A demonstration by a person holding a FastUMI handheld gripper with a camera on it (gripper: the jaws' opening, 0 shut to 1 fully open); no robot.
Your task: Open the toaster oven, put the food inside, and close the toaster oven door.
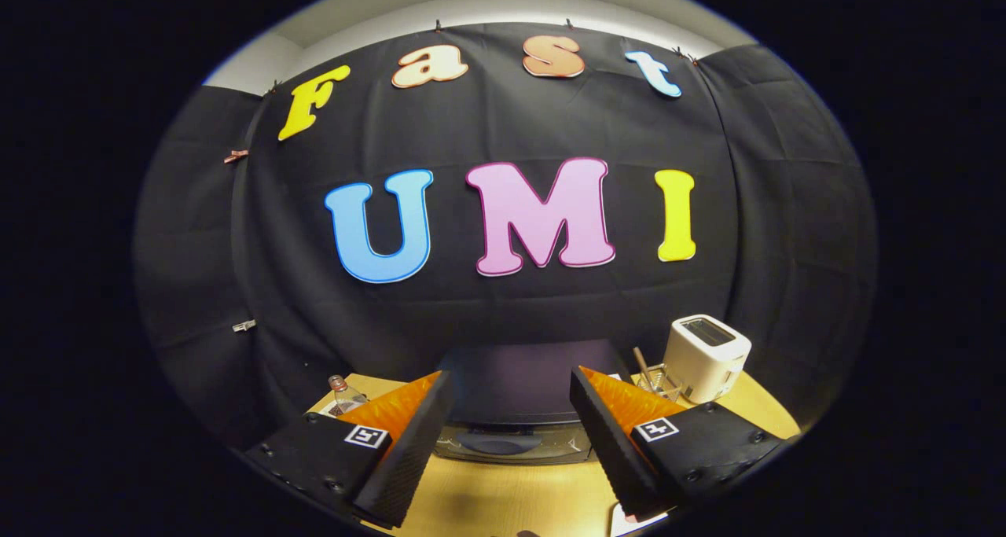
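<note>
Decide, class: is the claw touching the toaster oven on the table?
Apart. In the gripper view the claw is open and holds nothing; bare table shows between its fingers, and the toaster oven stands beyond them.

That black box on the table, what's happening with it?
A person is holding a gripper above a wooden table, aimed at the dark toaster oven just ahead of its fingers. The fingers are spread open and hold nothing. Whether the oven's door is open is hard to tell from this angle. A white toaster stands beyond the right finger with a small rack beside it, and a bottle stands beyond the left one.
</note>
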